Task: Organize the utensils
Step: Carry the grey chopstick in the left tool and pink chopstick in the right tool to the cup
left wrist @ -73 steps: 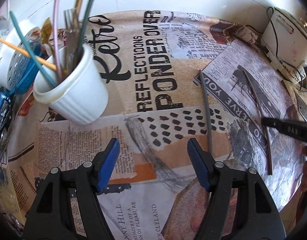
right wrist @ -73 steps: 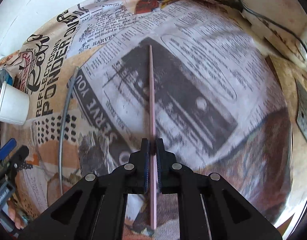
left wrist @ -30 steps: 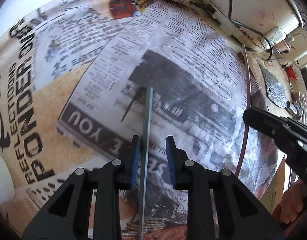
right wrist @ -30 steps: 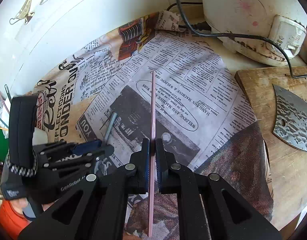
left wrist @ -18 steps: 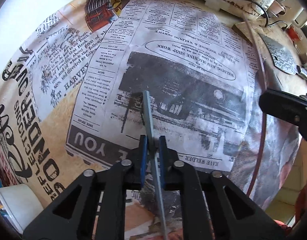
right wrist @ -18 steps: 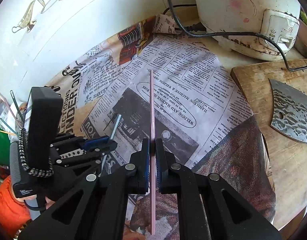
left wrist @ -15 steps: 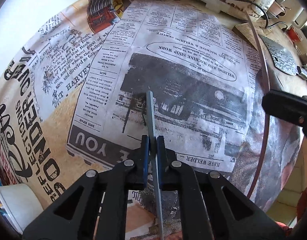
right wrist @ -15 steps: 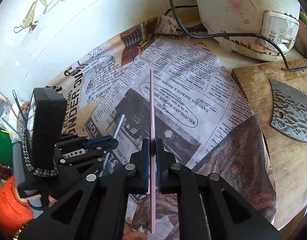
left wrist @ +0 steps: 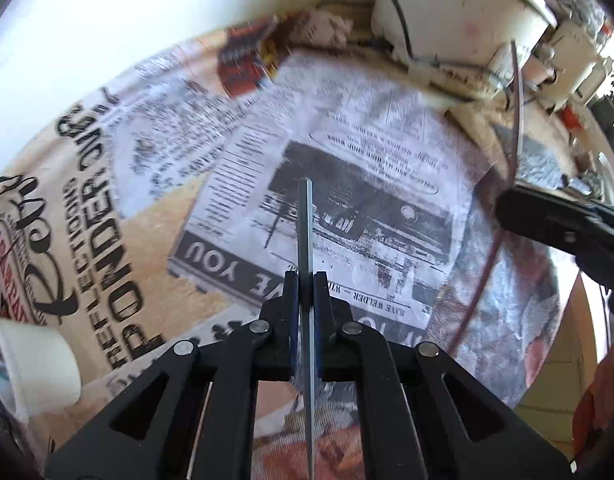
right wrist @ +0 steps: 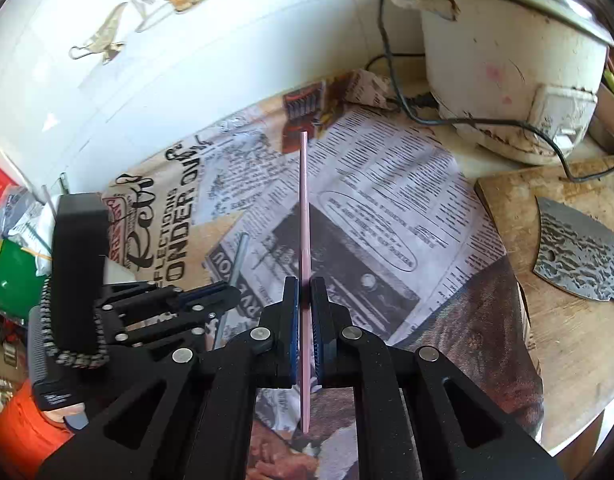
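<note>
Grey chopstick [left wrist: 305,232] sits pinched in the left hand-held gripper [left wrist: 305,284], pink chopstick [right wrist: 303,240] in the right hand-held gripper [right wrist: 303,292], both clear of the newspaper-covered table [right wrist: 387,184]. Still to do: dropping them into the white cup [left wrist: 35,364] at eight o'clock.

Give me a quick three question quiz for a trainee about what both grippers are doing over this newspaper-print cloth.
1. True or false: the left gripper is shut on the thin grey chopstick.
2. What does the right gripper hold? A) steel cleaver blade B) slim pink chopstick C) black power cord
3. Fill in: the textured steel cleaver blade lies on the wooden ____.

Key: 1 true. 2 B, the slim pink chopstick. 3 cutting board, beside the white rice cooker.
</note>
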A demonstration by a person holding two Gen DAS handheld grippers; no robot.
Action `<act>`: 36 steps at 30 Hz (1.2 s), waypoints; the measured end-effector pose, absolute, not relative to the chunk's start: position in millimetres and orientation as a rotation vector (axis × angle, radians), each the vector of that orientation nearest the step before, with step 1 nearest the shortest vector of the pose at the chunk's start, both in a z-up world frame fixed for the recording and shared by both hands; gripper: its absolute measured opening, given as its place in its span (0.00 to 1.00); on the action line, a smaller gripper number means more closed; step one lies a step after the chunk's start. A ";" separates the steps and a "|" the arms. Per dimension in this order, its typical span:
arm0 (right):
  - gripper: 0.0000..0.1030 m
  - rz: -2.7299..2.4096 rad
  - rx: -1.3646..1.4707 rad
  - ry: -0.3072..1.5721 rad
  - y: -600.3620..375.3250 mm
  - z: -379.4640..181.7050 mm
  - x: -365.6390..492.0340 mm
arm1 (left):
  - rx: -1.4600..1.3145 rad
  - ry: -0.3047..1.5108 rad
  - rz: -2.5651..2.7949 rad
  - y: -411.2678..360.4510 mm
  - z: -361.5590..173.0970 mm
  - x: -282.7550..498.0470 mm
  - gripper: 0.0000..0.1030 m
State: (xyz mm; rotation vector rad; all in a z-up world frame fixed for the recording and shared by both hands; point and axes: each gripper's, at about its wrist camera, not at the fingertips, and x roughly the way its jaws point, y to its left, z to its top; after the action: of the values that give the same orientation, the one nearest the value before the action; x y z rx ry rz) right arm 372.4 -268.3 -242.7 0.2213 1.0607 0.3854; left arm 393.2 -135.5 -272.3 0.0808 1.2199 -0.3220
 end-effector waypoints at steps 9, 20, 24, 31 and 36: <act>0.05 0.436 0.179 1.013 -242.1 -216.8 357.1 | -0.016 1.087 -0.272 -101.3 -225.1 362.1 0.04; 0.05 0.518 0.132 0.933 -197.9 -180.1 338.2 | -0.098 0.939 -0.176 -44.2 -180.5 318.4 0.04; 0.05 0.550 0.114 0.900 -181.0 -167.3 336.2 | -0.124 0.882 -0.130 -21.2 -163.4 304.8 0.04; 0.05 0.618 0.078 0.849 -145.7 -144.7 332.5 | -0.166 0.788 -0.036 21.7 -138.0 286.5 0.04; 0.05 0.675 0.056 0.806 -120.2 -128.6 330.3 | -0.198 0.724 0.037 54.9 -120.2 275.9 0.04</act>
State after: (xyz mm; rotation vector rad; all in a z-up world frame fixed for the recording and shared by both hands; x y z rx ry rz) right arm 330.3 -120.2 -128.6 0.0561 0.8064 0.6751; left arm 275.9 54.9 -120.2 -0.1984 0.7241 0.0368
